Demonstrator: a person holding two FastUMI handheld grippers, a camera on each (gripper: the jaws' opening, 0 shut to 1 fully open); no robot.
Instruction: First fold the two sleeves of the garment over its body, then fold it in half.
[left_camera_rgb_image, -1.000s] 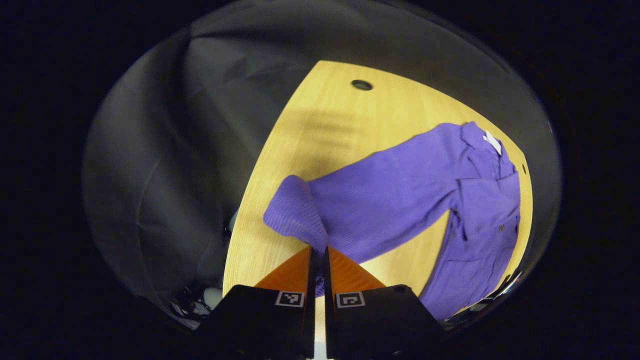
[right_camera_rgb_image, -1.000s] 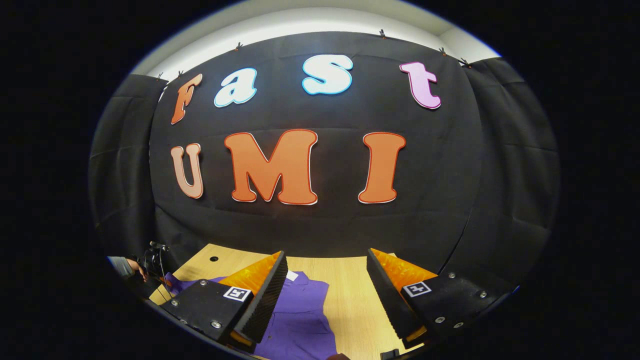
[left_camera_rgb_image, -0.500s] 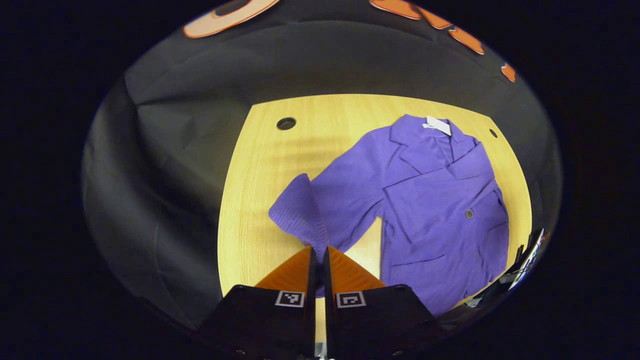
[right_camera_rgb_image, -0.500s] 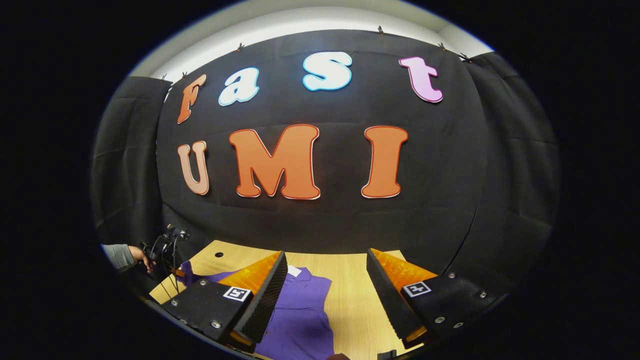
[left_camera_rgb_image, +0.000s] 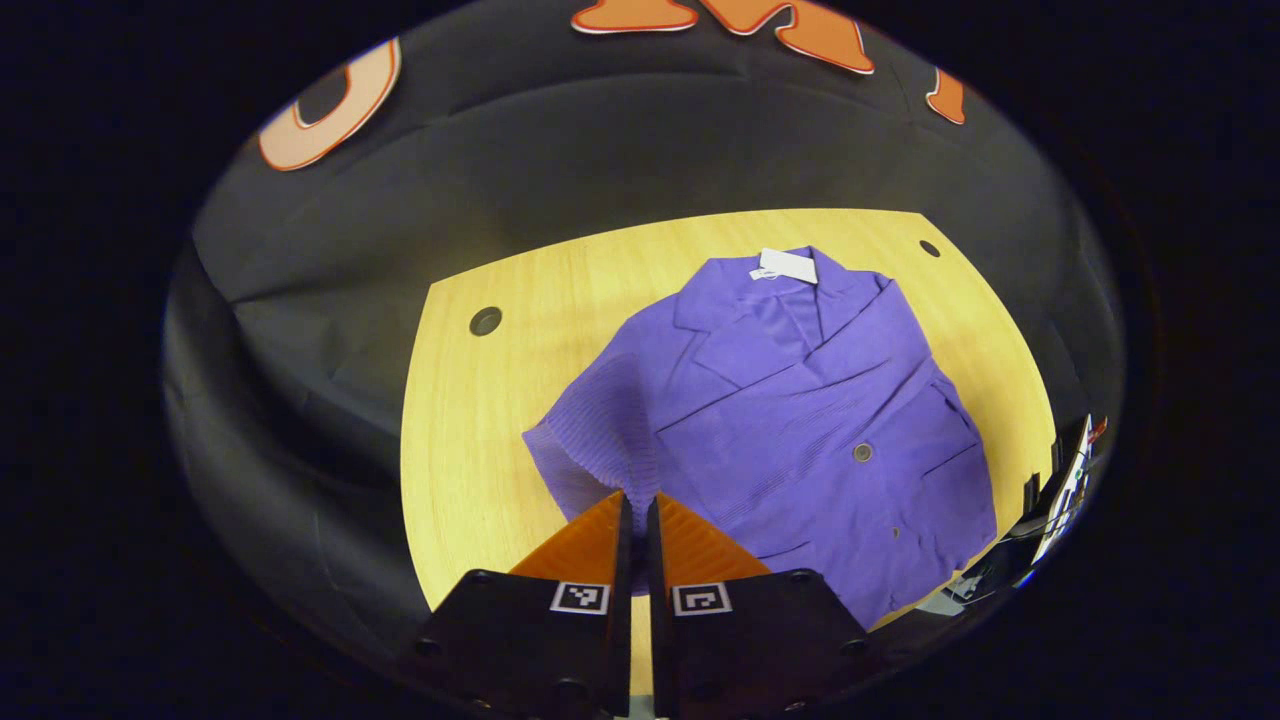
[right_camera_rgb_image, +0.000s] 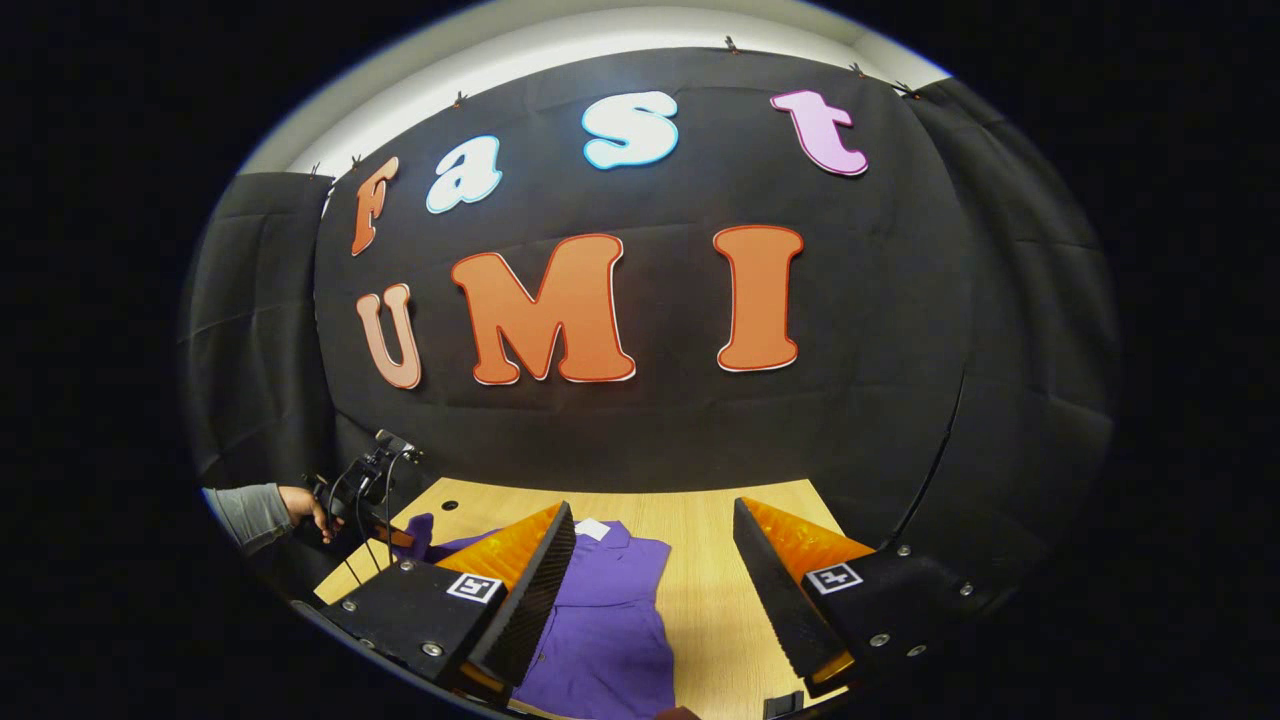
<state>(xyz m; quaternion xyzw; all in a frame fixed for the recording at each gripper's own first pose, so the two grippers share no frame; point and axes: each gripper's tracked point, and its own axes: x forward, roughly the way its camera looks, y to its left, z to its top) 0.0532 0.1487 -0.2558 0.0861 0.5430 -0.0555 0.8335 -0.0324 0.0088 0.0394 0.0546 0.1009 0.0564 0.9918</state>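
Left gripper (left_camera_rgb_image: 636, 500) pinched tight on sleeve (left_camera_rgb_image: 590, 450) cuff, lifted above table (left_camera_rgb_image: 470, 420), likely to swing sleeve across jacket (left_camera_rgb_image: 800, 420). Jacket flat on table, collar far side. Right gripper (right_camera_rgb_image: 650, 560) hangs wide open, empty, probably waiting turn. White neck tag (left_camera_rgb_image: 786, 266): no print readable.

Left gripper (left_camera_rgb_image: 634, 505) clamped, right gripper (right_camera_rgb_image: 652, 560) agape
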